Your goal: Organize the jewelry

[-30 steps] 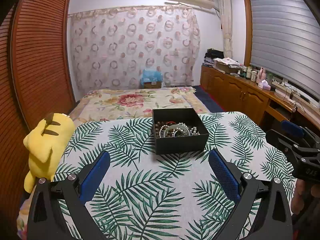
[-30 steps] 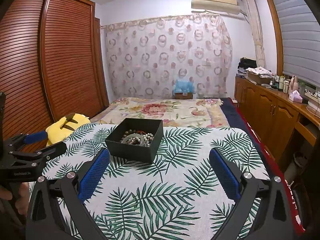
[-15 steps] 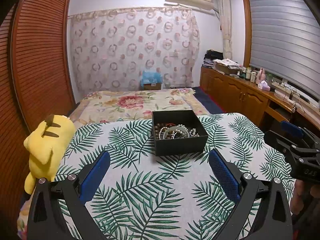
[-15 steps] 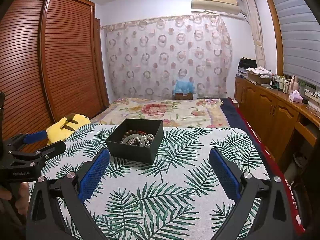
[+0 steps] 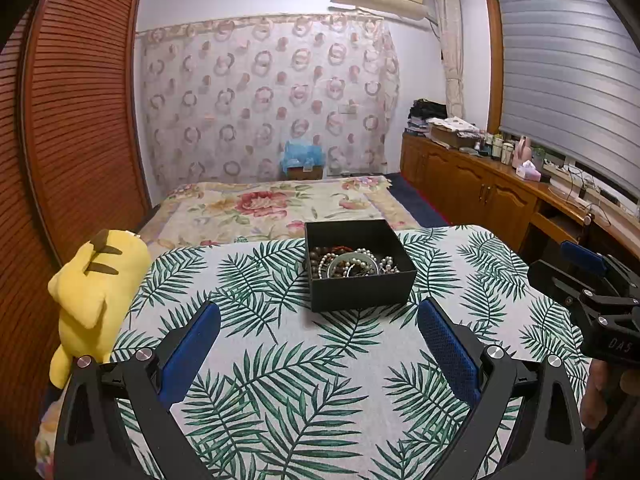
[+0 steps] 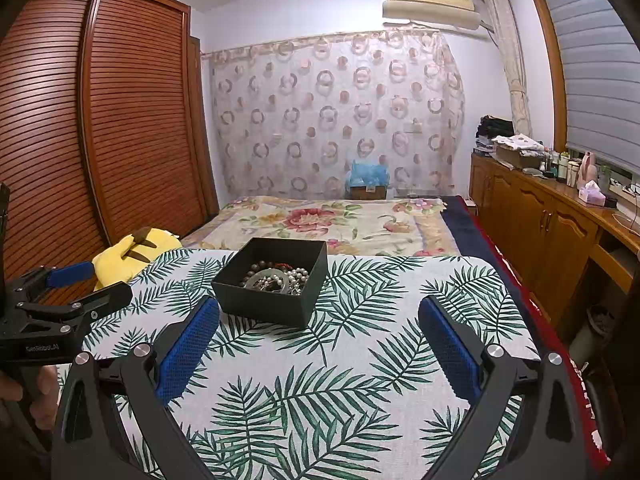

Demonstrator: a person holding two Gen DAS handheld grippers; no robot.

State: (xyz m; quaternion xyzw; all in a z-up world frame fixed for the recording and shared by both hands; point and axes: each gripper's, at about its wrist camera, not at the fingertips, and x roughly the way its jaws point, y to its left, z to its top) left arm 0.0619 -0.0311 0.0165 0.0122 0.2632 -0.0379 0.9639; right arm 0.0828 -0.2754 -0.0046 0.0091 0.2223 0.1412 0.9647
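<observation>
A black open box sits on the palm-leaf tablecloth, holding a tangle of bead and pearl bracelets and a pale bangle. My left gripper hovers open just short of the box, nothing between its blue pads. In the right wrist view the same box lies ahead and to the left, jewelry visible inside. My right gripper is open and empty, nearer than the box and to its right. Each gripper shows in the other's view: the right gripper and the left gripper.
A yellow plush toy leans at the table's left edge. Beyond the table lies a floral bed. A wooden wardrobe stands left, and a low cabinet with bottles runs along the right wall.
The left gripper drifted slightly, so the box sits a touch higher in its view. The right view is nearly the same. Both grippers stay open.
</observation>
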